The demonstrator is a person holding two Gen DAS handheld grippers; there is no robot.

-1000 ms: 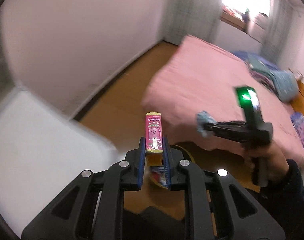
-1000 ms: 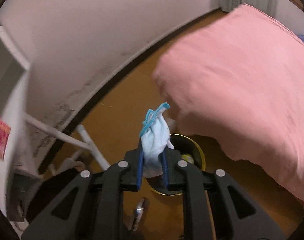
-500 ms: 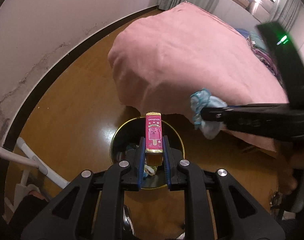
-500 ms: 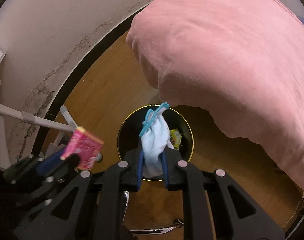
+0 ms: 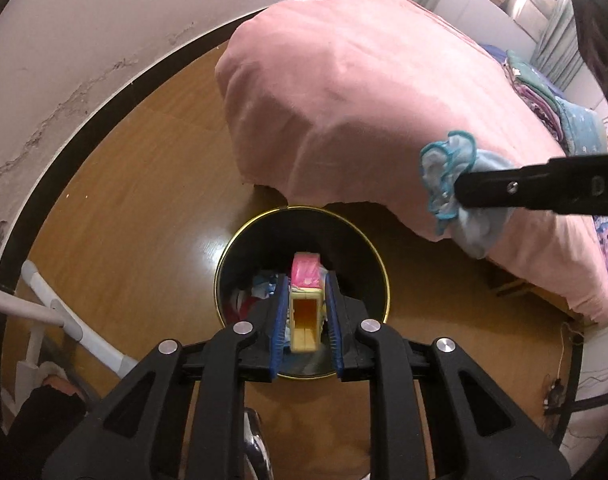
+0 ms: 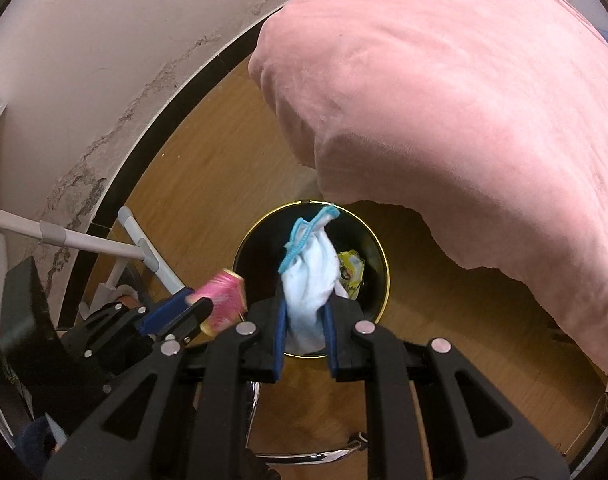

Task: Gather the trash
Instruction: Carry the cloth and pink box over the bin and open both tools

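On a wooden bedroom floor (image 5: 144, 208) beside a pink-covered bed (image 5: 363, 92), the left gripper (image 5: 305, 320) clenches a light, stiff pink snack box (image 5: 305, 276) and the right gripper (image 6: 304, 320) pinches a soft, limp blue-trimmed cloth (image 6: 309, 276) midway, both above the gold-rimmed bin (image 5: 367, 248)

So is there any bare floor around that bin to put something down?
Yes: bare wooden floor lies between the bin and the wall's dark skirting. It is crowded on the other sides: the pink bedspread overhangs the bin's far rim, and white rack legs stand to its left.
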